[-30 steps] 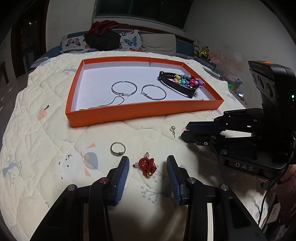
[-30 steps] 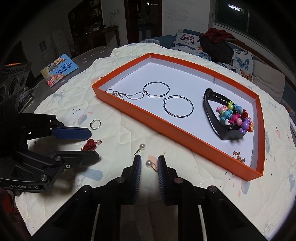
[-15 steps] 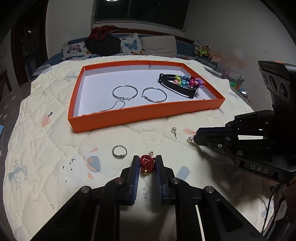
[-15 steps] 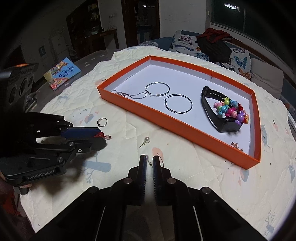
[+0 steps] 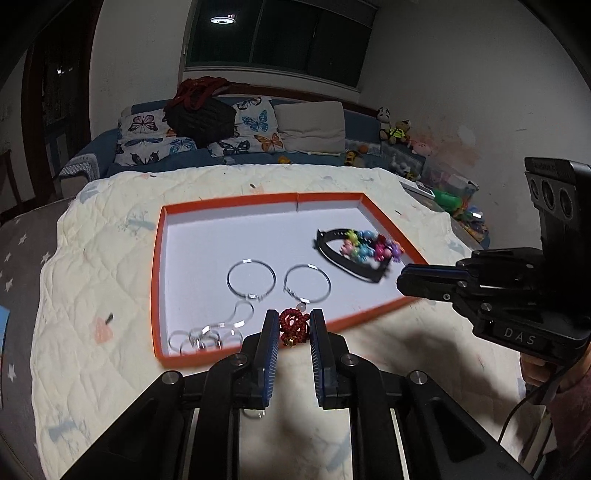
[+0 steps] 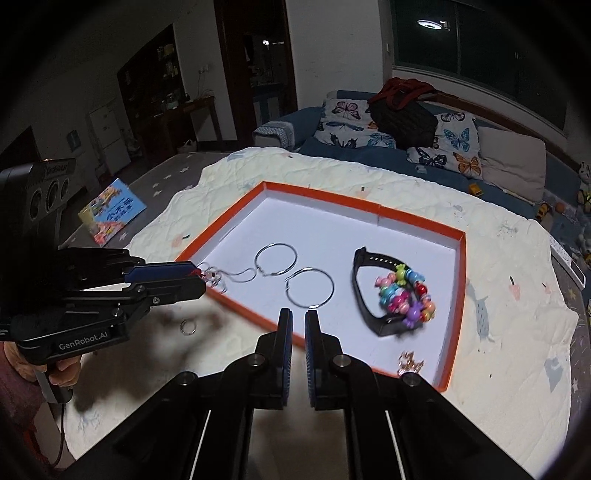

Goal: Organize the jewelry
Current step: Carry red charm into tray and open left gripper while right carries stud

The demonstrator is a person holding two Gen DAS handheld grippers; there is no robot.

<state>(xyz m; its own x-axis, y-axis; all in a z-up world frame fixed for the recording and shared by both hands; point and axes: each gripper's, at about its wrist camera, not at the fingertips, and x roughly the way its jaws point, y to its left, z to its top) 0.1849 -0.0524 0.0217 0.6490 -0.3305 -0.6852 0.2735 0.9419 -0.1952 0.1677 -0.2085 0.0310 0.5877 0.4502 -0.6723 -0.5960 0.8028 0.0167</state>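
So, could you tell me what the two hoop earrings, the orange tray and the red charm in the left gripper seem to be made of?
Hoop earrings: thin polished metal wire, judging by the silvery glints. Orange tray: probably cardboard, matte orange walls with a seam in the far one and a flat white floor. Red charm in the left gripper: looks like knotted red cord with a pale bead on top and a small gold bead below.

Home living room, night.
Sofa point(image 5: 207, 155) with butterfly cushions point(image 6: 458, 142) beyond the jaws, plush toys point(image 5: 397, 129) far right, dark window point(image 5: 273, 35) reflecting a ceiling lamp point(image 5: 221, 19), quilted cover point(image 5: 92, 258) over tabletop, children's book point(image 6: 110, 210) far left.
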